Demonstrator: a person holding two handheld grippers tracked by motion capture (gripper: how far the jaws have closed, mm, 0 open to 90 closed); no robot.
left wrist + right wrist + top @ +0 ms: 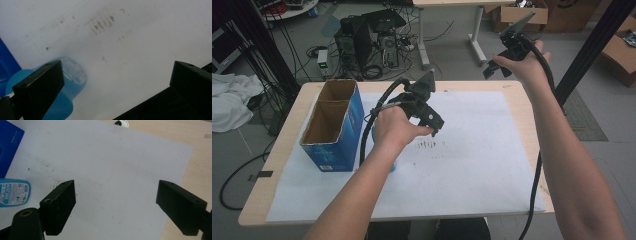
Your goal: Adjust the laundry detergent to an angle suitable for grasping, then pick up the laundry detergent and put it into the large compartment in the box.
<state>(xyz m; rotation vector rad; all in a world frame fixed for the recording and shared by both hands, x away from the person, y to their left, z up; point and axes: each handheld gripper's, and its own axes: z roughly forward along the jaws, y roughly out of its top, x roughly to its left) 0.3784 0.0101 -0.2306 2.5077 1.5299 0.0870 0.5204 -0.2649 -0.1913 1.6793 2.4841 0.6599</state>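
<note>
a: which step does this look like?

b: an approach, judging by the frames. the left gripper (432,112) hovers over the middle of the paper (492,165) on the counter (282,150), its jaws wide apart and holding nothing. in the left gripper view the bottle (67,85) lies at the lower left of the frame, just behind the left jaw, not between the jaws.

a: and the other one?

b: the right gripper (507,55) is raised at the upper right of the high view, past the counter's far edge. its jaws stand well apart too, empty.

a: where is the bottle exactly?

b: flat on the paper, just beside the box (334,125). in the high view the person's left hand (394,127) covers nearly all of it. in the right gripper view it sits at the left edge of the frame (13,192), below the box's blue side (8,147).

a: which way does it point?

b: it lies on its side, label up. in the right gripper view its long axis runs left to right across the frame, and the rounded end faces right, toward the open paper. whether that end is the cap or the base, the frames don't tell.

a: what does the next move call for?

b: likely the left gripper has to shift toward the box and drop, so the jaws straddle the bottle across its short width before closing. the box wall is close, so there is little room on that side.
</note>
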